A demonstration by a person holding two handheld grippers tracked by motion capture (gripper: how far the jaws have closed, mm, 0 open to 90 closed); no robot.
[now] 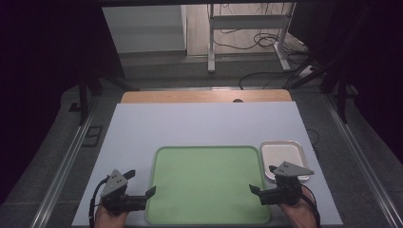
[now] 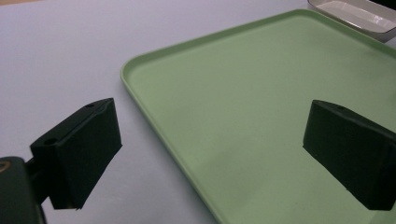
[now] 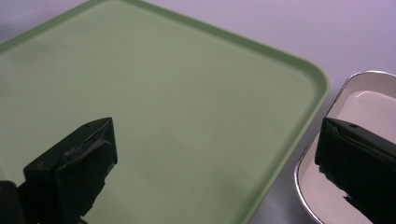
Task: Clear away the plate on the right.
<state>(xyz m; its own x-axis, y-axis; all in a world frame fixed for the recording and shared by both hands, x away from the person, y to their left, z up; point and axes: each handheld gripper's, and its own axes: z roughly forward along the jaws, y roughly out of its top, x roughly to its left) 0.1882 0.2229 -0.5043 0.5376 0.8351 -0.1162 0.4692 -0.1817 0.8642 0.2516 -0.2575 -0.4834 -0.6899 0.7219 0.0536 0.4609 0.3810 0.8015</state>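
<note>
Green tray, two open claws

Green tray (image 1: 209, 183) lies flat on the pale counter (image 1: 199, 123), a small metal tray (image 1: 283, 154) just beside its right edge. Left claw (image 1: 142, 183) and right claw (image 1: 261, 179) hover at the tray's near corners — jaws spread wide, holding nothing. Dark room behind — cables on grey floor (image 1: 266, 71).

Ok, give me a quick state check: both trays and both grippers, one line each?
Green tray: flat on the table, nothing on it.
Metal tray: flat beside the green tray's right edge, nothing in it.
Left gripper: jaws wide apart, holding nothing, straddling the green tray's left rim.
Right gripper: jaws wide apart, holding nothing, spanning the gap between the two trays.
</note>
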